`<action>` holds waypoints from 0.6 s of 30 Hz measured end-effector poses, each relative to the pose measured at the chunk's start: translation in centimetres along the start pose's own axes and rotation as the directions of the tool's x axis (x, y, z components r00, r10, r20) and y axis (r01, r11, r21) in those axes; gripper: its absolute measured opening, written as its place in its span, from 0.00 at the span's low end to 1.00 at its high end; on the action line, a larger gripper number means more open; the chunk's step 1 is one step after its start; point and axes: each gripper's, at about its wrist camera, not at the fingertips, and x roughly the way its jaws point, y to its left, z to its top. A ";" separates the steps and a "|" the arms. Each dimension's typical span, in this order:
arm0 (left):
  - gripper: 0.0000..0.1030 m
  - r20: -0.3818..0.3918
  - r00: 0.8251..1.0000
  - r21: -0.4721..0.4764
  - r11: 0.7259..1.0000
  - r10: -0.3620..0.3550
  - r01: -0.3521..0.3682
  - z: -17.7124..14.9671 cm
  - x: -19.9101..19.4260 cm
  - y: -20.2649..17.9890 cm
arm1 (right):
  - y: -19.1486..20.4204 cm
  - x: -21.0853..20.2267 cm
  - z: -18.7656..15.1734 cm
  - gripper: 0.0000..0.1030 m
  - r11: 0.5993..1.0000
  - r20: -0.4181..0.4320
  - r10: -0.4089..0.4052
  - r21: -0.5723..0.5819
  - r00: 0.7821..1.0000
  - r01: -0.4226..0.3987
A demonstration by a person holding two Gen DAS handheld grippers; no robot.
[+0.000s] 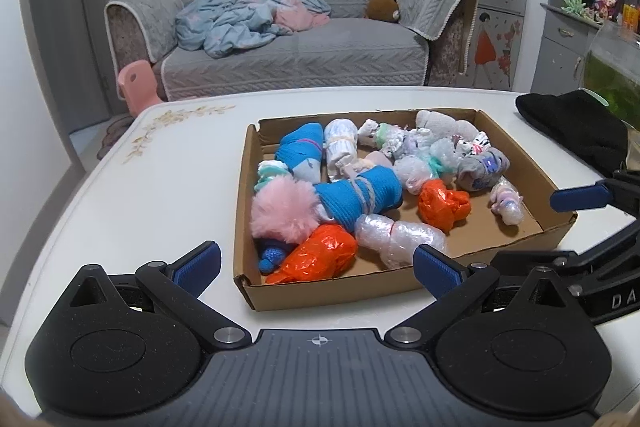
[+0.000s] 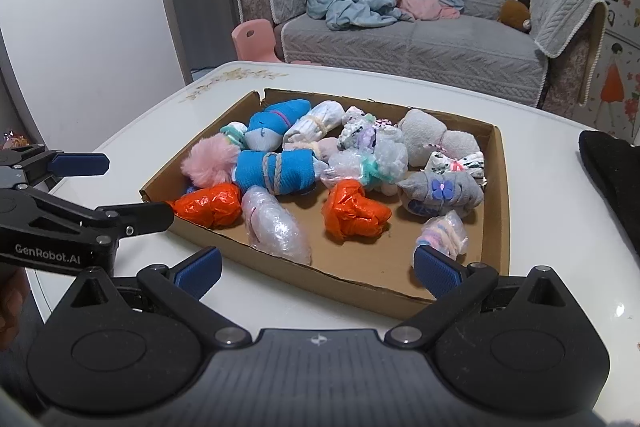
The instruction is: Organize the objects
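Mostly soft, lumpy bundles (image 2: 276, 173) — shallow cardboard tray (image 2: 502, 195).

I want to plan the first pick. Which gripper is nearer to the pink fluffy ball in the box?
Left. The left gripper is open at the box's near-left corner, close to the pink fluffy ball. The right gripper, also open, faces the box's right half.

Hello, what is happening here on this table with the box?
A person holds a claw in each hand over a white table. Both the left claw and the right claw are open and hold nothing. In front of them lies a shallow cardboard box filled with small wrapped bundles: blue socks, orange bags, a pink pompom. Nothing is picked up yet.
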 end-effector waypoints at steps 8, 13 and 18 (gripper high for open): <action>0.99 0.033 0.999 0.017 0.999 0.043 -0.044 0.2 0.2 0.0 | 0.0 0.2 0.0 0.99 1.000 0.003 0.005 0.005 1.000 -0.005; 0.99 0.033 0.998 0.004 0.999 0.051 -0.051 0.5 0.2 0.2 | 0.1 0.4 0.1 0.99 1.000 0.004 0.009 0.000 1.000 -0.009; 0.99 0.064 0.997 0.015 0.999 0.051 -0.052 1.5 -0.5 0.1 | 0.3 0.5 0.5 0.99 1.000 0.010 0.010 -0.006 1.000 -0.010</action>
